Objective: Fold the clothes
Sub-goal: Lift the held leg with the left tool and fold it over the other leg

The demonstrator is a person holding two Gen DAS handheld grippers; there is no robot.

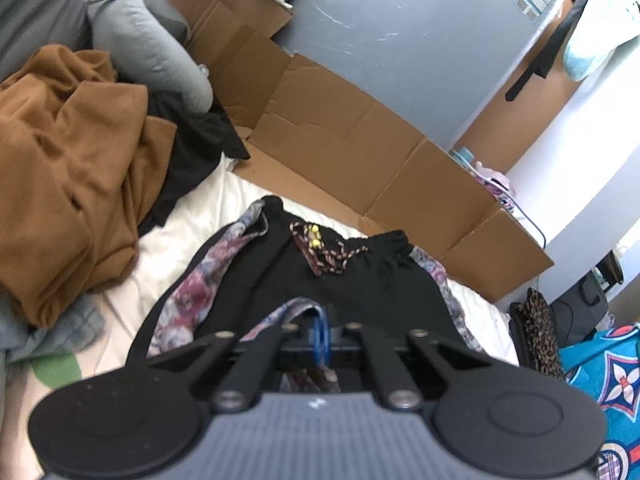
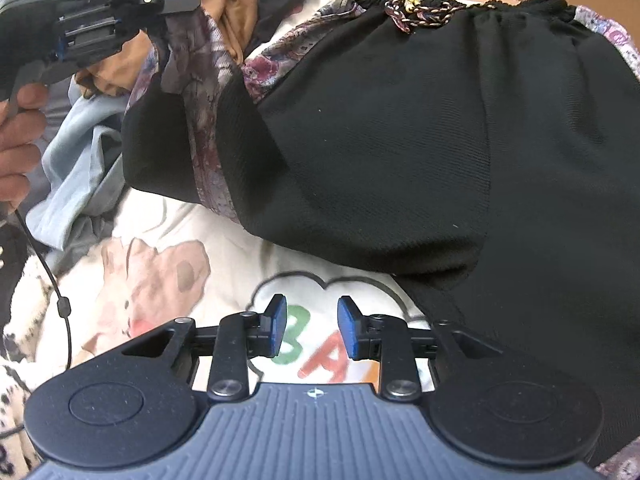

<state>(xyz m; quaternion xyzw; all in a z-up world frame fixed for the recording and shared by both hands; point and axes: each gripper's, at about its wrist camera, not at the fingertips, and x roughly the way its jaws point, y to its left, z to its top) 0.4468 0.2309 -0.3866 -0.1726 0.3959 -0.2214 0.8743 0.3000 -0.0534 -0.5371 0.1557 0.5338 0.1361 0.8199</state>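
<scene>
Black knit trousers with floral side stripes (image 2: 400, 120) lie spread on the printed white bedsheet (image 2: 224, 248), waistband away from me. On the left, my left claw (image 2: 176, 4) is clamped together on the floral hem of one leg, which it holds lifted and doubled over the garment. On the right, my right claw (image 2: 312, 326) hovers with its pads apart and nothing between them; the trousers are just ahead of it. I judge the leg fold is in hand. Next, the right claw must catch the near edge.
</scene>
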